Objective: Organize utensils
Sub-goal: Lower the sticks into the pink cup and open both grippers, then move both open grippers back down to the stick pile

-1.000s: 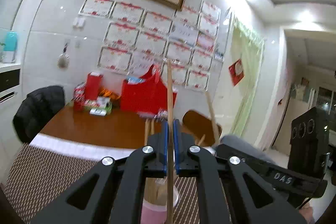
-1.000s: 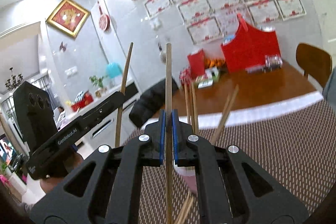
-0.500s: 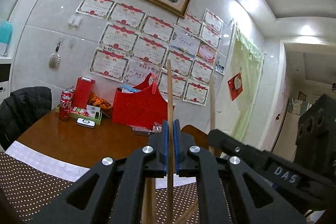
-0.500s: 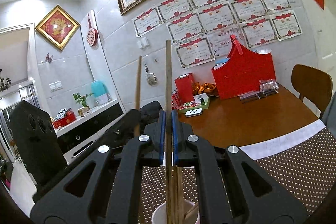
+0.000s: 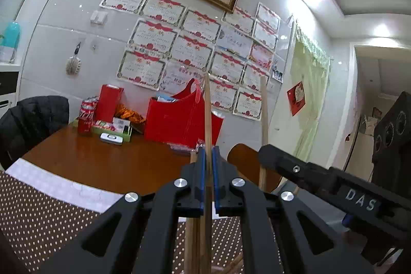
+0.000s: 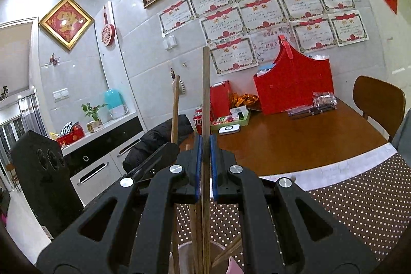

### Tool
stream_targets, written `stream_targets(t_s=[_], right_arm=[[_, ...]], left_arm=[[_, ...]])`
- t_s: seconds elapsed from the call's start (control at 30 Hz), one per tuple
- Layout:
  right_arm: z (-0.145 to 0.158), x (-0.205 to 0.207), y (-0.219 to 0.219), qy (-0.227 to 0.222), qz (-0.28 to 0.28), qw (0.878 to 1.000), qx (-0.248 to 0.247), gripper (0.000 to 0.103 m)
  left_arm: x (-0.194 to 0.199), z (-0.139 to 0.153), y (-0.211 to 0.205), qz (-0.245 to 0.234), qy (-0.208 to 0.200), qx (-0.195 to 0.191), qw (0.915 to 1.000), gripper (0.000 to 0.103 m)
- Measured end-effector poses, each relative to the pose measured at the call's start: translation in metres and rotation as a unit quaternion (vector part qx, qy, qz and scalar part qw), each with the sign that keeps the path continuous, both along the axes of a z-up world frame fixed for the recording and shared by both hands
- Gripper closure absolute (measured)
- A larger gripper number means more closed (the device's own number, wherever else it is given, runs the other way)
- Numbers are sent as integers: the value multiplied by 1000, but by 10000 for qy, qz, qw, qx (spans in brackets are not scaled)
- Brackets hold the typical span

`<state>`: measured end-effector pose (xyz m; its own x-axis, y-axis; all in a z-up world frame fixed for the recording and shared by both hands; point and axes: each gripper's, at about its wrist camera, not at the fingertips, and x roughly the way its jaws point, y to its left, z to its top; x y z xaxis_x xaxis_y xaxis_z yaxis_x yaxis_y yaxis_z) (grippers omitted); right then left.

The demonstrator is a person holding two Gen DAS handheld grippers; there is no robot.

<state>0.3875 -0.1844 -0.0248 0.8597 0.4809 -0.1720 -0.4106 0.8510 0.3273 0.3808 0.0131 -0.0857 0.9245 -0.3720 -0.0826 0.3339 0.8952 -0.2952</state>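
Surface [image 6: 295, 145] and dotted mat [image 6: 359, 197] sit higher in both views than a second ago, and the cup [image 6: 185, 252] has slid beneath the claws — both hands have come in over it. Left claw [image 5: 208, 171] stays clamped on an upright chopstick [image 5: 207, 120]; right claw [image 6: 205, 161] is likewise tight on its own chopstick [image 6: 205, 94]. The lower ends now appear to hang among the sticks already in the cup, so release looks near.

Brown white-dotted mat [image 6: 359, 202], red bag [image 6: 295, 89], black gripper [image 6: 204, 166], blue pads [image 6: 198, 166]
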Motion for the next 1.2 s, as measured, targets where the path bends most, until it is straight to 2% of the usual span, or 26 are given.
stream_targets(t_s=[0.17, 0.2, 0.23, 0.27, 0.3, 0.33, 0.37, 0.43, 0.63, 0.83, 0.97, 1.2], right_arm=[[-12, -1, 0, 231, 58, 9997, -99, 96], [-14, -2, 0, 273, 57, 9995, -115, 95], [-14, -2, -1, 301, 47, 9994, -131, 89], [-15, -4, -3, 347, 31, 9993, -133, 77], [-15, -7, -6, 365, 12, 9993, -107, 32], [-14, -10, -9, 347, 0, 9994, -50, 8], [-11, -18, -15, 221, -134, 9997, 56, 7], [-5, -27, -21, 110, -237, 9996, 110, 6], [11, -50, -40, 77, -516, 9983, 249, 6], [14, -73, -48, 220, -602, 9978, 143, 6], [9, -89, -51, 470, -657, 9967, 46, 6], [-6, -120, -52, 844, -678, 9935, -350, 6]], left_arm=[[-3, -15, 2, 122, 186, 91, 9997, 97], [-4, -16, 3, 132, 213, 122, 9996, 94], [-6, -16, 3, 157, 237, 158, 9995, 78], [-9, -16, 6, 211, 236, 164, 9994, 68], [-13, -15, 8, 254, 219, 144, 9993, 53], [-17, -13, 11, 291, 197, 119, 9993, 44], [-22, -10, 15, 342, 172, 109, 9992, 41], [-32, -4, 20, 435, 127, 114, 9989, 25], [-62, 16, 30, 613, 101, 293, 9976, 14], [-90, 27, 26, 781, 380, 751, 9934, 13], [-113, 29, 22, 923, 609, 1106, 9877, 13], [-150, 24, 26, 887, 805, 1235, 9851, 13]])
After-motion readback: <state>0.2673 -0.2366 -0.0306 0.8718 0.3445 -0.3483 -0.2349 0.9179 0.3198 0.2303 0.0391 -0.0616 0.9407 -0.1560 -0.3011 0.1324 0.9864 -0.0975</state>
